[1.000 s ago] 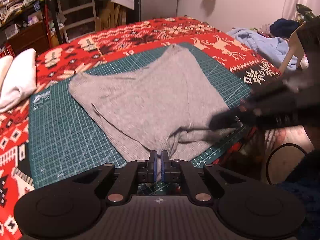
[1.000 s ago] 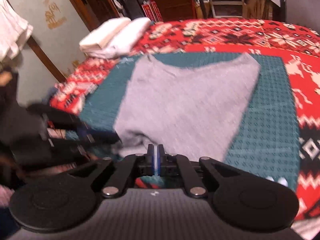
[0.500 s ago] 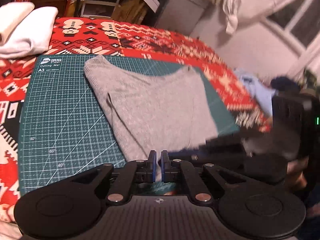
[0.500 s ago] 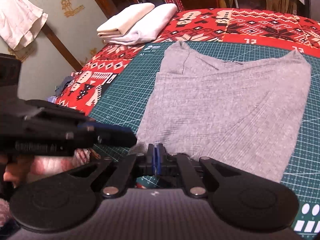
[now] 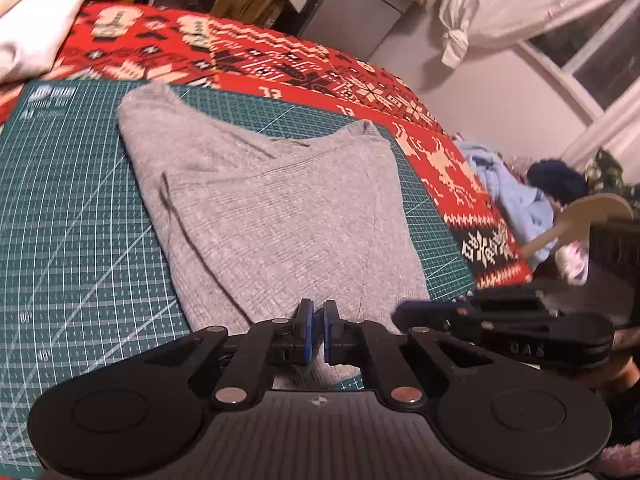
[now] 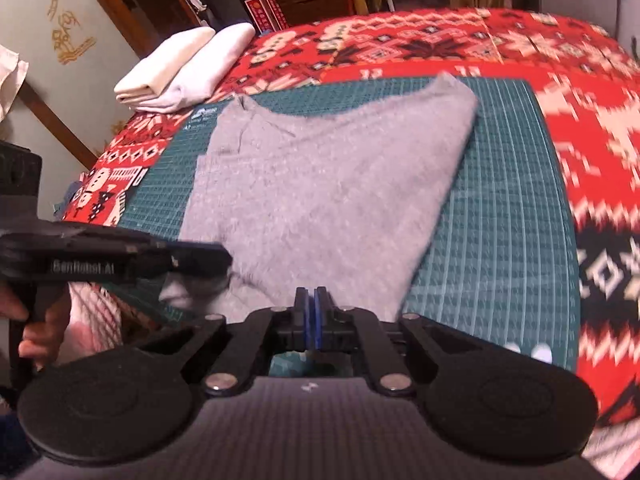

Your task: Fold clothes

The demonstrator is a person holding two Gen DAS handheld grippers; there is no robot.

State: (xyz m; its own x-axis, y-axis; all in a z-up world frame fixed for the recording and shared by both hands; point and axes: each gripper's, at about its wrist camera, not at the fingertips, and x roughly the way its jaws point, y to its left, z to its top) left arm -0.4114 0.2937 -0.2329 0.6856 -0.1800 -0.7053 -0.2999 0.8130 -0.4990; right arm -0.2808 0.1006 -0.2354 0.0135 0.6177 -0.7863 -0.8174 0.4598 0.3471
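Note:
A grey knit garment lies spread on the green cutting mat, neckline at the far side. My left gripper pinches the near hem, with grey cloth showing between and below its blue pads. The right gripper's black fingers reach in from the right at the same hem. In the right wrist view the garment covers the mat, and my right gripper is shut on its near edge. The left gripper, held by a hand, grips the near left corner.
The mat lies on a red patterned blanket. Folded white cloths are stacked at the far left of the bed. A light blue garment and a wooden hanger lie off the right side. Shelves and boxes stand behind.
Both grippers kept hold of the near hem while the views swung. The bunched near edge has been drawn out, and the grey garment now lies flatter on the mat.

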